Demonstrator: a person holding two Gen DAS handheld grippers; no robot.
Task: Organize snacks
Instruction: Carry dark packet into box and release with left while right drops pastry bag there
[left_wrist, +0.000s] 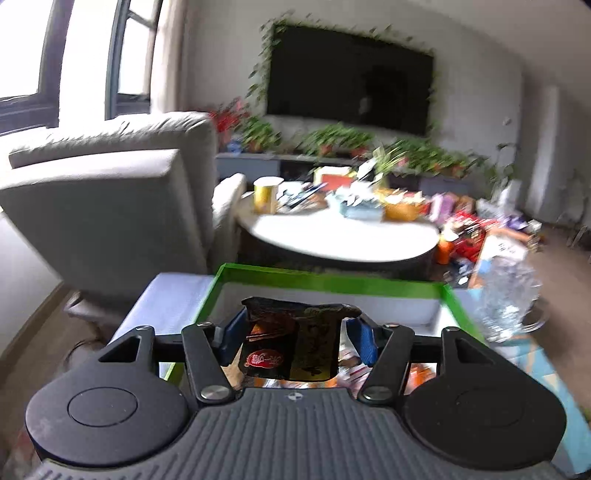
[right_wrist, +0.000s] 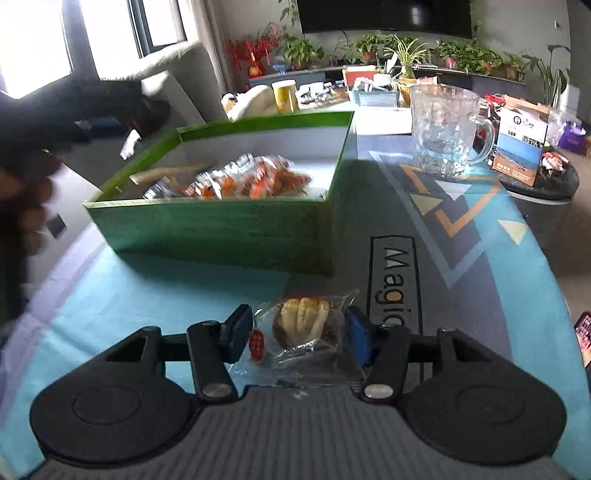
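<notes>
My left gripper (left_wrist: 299, 334) hangs over the green box (left_wrist: 332, 281) with a dark snack packet (left_wrist: 291, 347) upright between its blue pads; the packet's top edge reaches both. In the right wrist view my right gripper (right_wrist: 299, 330) sits low over the patterned table mat (right_wrist: 461, 221), its pads against both sides of a clear-wrapped pastry (right_wrist: 303, 321) that lies in front of the green box (right_wrist: 221, 227). Several orange-wrapped snacks (right_wrist: 251, 177) lie inside that box. At its far left a blurred hand (right_wrist: 29, 192) holds the dark left gripper.
A glass mug (right_wrist: 443, 129) stands on the mat right of the box, with a printed carton (right_wrist: 521, 147) on a low round stand beyond it. A grey armchair (left_wrist: 110, 203) and a cluttered white coffee table (left_wrist: 332, 236) lie behind.
</notes>
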